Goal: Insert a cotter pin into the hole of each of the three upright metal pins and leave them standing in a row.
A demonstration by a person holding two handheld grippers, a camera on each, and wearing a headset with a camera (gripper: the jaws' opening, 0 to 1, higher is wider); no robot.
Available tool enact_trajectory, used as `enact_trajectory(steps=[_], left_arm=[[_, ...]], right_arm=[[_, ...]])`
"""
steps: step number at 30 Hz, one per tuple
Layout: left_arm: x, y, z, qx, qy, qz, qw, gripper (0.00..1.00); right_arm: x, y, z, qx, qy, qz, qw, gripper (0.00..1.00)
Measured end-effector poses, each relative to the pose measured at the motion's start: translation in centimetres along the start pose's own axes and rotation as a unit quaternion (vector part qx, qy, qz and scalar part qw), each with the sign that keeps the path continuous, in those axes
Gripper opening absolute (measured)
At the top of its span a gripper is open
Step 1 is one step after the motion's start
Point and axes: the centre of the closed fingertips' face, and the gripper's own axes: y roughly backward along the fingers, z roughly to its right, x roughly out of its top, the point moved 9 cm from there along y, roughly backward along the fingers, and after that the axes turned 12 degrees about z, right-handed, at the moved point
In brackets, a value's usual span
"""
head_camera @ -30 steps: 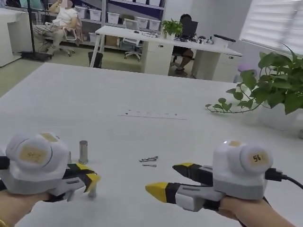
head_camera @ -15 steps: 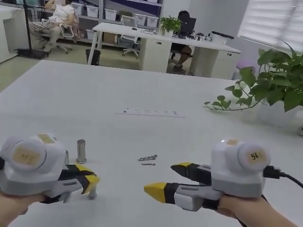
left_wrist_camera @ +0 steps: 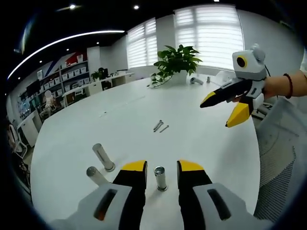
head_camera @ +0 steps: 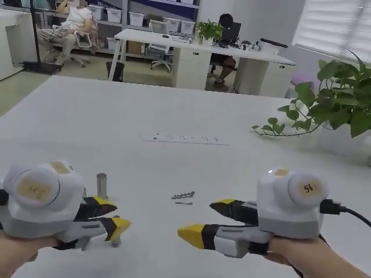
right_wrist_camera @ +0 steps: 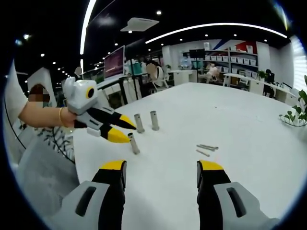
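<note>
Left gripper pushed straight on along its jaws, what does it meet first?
Probably the nearest upright metal pin, standing just ahead between the open jaws of the left gripper. Depth is hard to judge here.

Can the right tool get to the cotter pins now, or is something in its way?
Probably yes. The right tool is open and empty, and the cotter pins lie on bare table just ahead of its tips. The left tool and the upright metal pins are off to one side.
</note>
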Motion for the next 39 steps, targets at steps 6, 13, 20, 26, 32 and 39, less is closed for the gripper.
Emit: enact_trajectory(steps=[6,13,20,26,32,39], left_arm=[[-0.3,1.0,0.2,0.021,0.018,0.007,0.9996,0.37],[-0.5,2.4,0.7,0.042,0.043,0.018,0.9980,0.48],[0.0,3.7,1.1,0.060,0.049,0.029,0.9966,0.58],[0.2,4.5,1.5,0.071,0.044,0.032,0.9960,0.63],[0.5,5.1,1.5,0.087,0.033,0.037,0.9950,0.62],[0.7,5.4,1.8,0.087,0.037,0.041,0.9947,0.58]], right_arm=[[0.2,-0.9,1.2,0.006,0.016,-0.016,0.9997,0.59],[0.2,-2.3,3.7,-0.001,0.027,-0.051,0.9983,0.49],[0.0,-4.4,6.6,0.003,0.054,-0.080,0.9954,0.38],[-0.4,-5.8,7.9,0.016,0.073,-0.118,0.9902,0.32],[-1.0,-7.2,9.0,0.027,0.077,-0.139,0.9869,0.30],[-2.1,-8.4,9.7,0.031,0.097,-0.156,0.9825,0.28]])
